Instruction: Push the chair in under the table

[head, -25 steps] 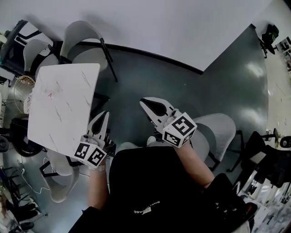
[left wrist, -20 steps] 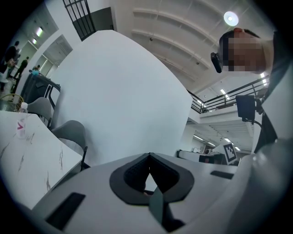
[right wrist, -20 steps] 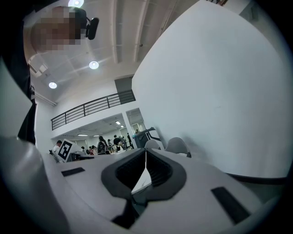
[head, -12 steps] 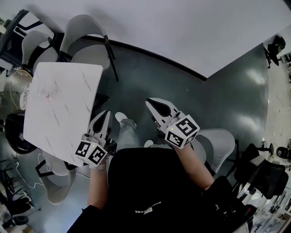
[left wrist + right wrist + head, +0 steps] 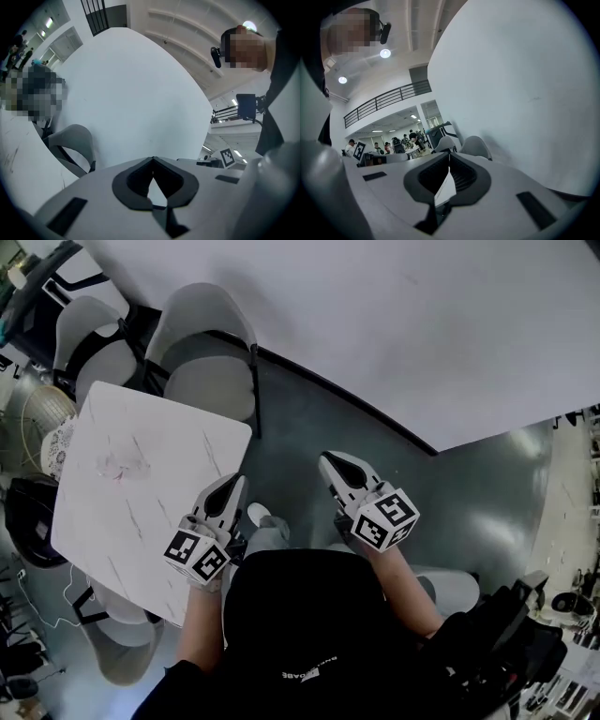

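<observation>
A white marble-patterned table point(image 5: 122, 502) stands at the left of the head view. A grey shell chair point(image 5: 208, 357) with black legs stands at its far edge, against the white wall; the left gripper view shows this chair point(image 5: 71, 143) ahead to the left. My left gripper point(image 5: 236, 482) hovers just off the table's right edge, shut and empty point(image 5: 153, 160). My right gripper point(image 5: 329, 462) is held over the dark floor further right, also shut with nothing in it point(image 5: 450, 153). Neither touches a chair.
A second grey chair point(image 5: 86, 334) stands at the table's far left corner and another point(image 5: 112, 652) is tucked under its near side. One more grey chair point(image 5: 455, 587) stands behind me at the right. The curved white wall point(image 5: 394, 324) is close ahead.
The person has walked forward toward the wall and the table's far end, carrying both grippers along. The chair at the right has dropped behind. Both grippers stayed shut.
</observation>
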Available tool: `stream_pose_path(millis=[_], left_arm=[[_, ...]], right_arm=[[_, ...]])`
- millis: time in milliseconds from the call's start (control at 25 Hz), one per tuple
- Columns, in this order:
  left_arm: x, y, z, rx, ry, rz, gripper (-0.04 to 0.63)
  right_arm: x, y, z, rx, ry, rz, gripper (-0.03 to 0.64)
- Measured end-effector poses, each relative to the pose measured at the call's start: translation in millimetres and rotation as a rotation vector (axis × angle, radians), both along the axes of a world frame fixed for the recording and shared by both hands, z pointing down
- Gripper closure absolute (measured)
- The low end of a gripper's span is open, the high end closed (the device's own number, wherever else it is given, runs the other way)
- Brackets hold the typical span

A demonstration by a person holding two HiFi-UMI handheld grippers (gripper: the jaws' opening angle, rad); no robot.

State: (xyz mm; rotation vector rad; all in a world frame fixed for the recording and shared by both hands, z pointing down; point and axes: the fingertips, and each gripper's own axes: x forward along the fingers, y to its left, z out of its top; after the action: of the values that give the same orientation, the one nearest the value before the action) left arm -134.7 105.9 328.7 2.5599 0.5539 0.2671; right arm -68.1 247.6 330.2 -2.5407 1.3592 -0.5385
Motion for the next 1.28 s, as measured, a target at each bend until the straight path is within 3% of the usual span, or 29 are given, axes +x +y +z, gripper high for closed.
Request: stream_pose_path(millis=[200, 680, 1080, 1280], left_arm=[[26, -44, 9, -0.007, -0.012, -0.047, 0.597], [24, -98, 27, 0.011, -0.096, -0.204, 0.597], [53, -146, 39, 0.024, -0.151, -0.474, 0.597], [76, -165, 35, 0.036, -0.171, -0.568, 0.595]], right_arm=[[41, -52, 0, -0.007, -0.013, -0.044, 0.603], [100, -128, 18, -0.009, -0.092, -0.170, 0.603], [208, -190, 55, -0.080, -0.069, -0.349, 0.602], [253, -217, 78, -0.169, -0.027, -0.451, 0.601]])
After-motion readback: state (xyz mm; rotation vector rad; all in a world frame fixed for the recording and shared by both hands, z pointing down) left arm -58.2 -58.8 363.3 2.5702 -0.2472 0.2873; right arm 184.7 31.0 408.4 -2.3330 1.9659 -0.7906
